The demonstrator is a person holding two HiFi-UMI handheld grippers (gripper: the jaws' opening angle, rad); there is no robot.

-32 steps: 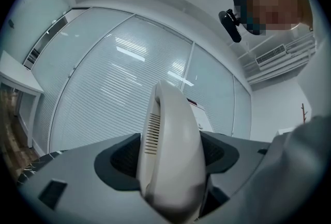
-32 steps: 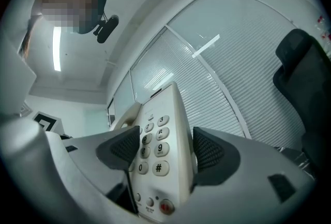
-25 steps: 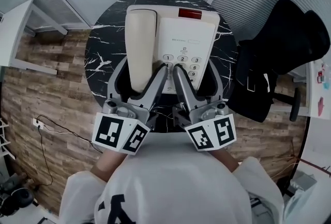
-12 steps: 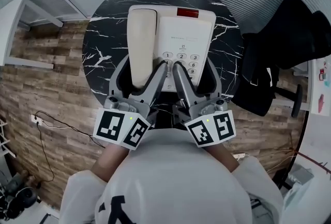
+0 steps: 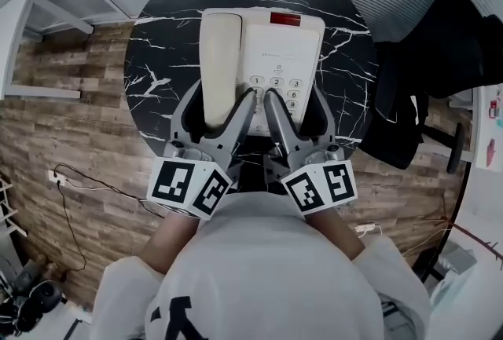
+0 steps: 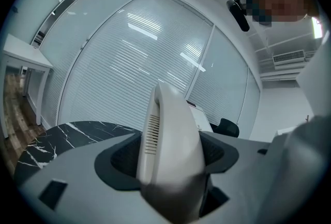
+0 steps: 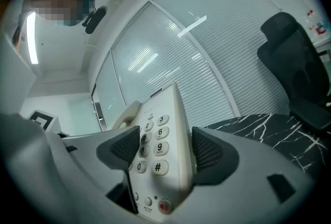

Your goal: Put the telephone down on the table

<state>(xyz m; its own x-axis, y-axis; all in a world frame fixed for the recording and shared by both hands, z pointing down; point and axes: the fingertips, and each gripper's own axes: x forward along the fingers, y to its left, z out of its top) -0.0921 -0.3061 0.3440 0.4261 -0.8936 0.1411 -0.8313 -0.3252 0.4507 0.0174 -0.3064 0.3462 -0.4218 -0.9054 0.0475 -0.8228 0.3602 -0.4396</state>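
The cream telephone (image 5: 275, 48) is over the round black marble table (image 5: 157, 63). Its long axis runs straight away from the person, red strip at the far end, keypad end nearest. Can't tell if it's actually touching the top. The left gripper (image 5: 220, 107) is clamped across the handset (image 5: 220, 48) side, and the right gripper (image 5: 297, 107) squeezes the keypad side. Plain old desk phone with round buttons.

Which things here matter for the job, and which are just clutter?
Job: telephone; its handset, gripped by the left tool; right tool, gripping the telephone body; black marble table.
Lying about: black chair at the right; cable on the wooden floor.
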